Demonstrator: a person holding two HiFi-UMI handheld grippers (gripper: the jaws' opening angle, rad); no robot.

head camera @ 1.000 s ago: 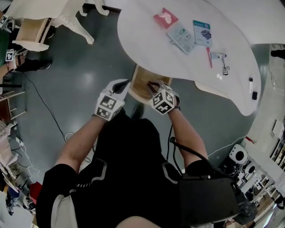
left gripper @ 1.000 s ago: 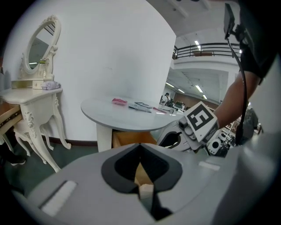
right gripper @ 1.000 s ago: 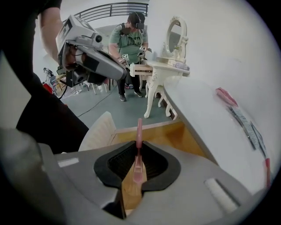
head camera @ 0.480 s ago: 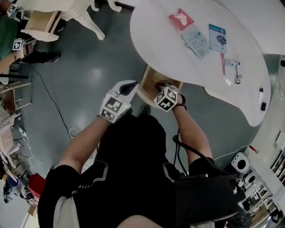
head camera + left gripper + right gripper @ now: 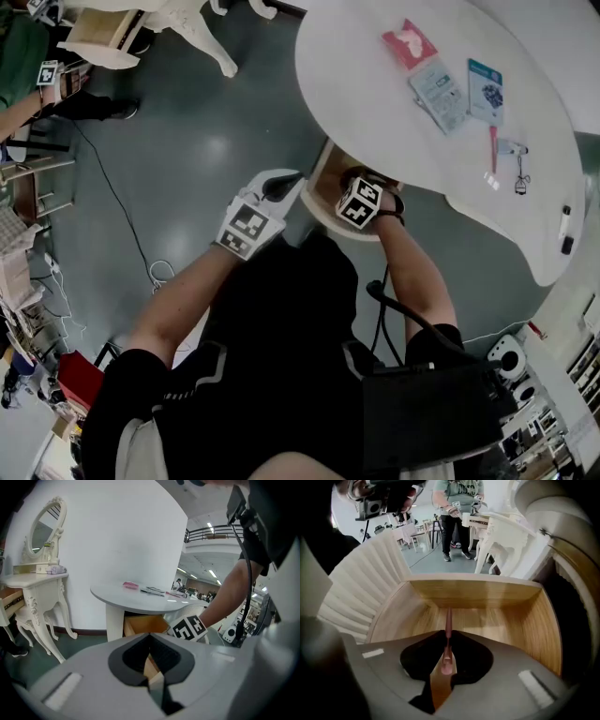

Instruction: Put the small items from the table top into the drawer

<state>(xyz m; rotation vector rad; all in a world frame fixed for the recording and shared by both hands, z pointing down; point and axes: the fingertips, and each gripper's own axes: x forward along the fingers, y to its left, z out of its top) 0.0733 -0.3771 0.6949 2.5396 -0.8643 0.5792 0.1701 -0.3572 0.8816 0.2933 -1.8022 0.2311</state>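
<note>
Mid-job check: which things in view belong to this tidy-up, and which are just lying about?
Job: open wooden drawer; thin pink stick in right gripper; red packet, grey-blue packet, teal-white card, red pen on round white table.
Lying about: white dressing table with oval mirror; black floor cable.

The table (image 5: pixel 375 84) is plain white, and the drawer (image 5: pixel 487 602) is a warm honey wood with visible grain. The skinny stick (image 5: pixel 448 618) in the right gripper (image 5: pixel 447 641) is dusty pink. That gripper's marker cube (image 5: pixel 359 203) has black-and-white squares. One packet (image 5: pixel 409 44) is red, and the floor (image 5: pixel 187 141) is dark grey-green.
</note>
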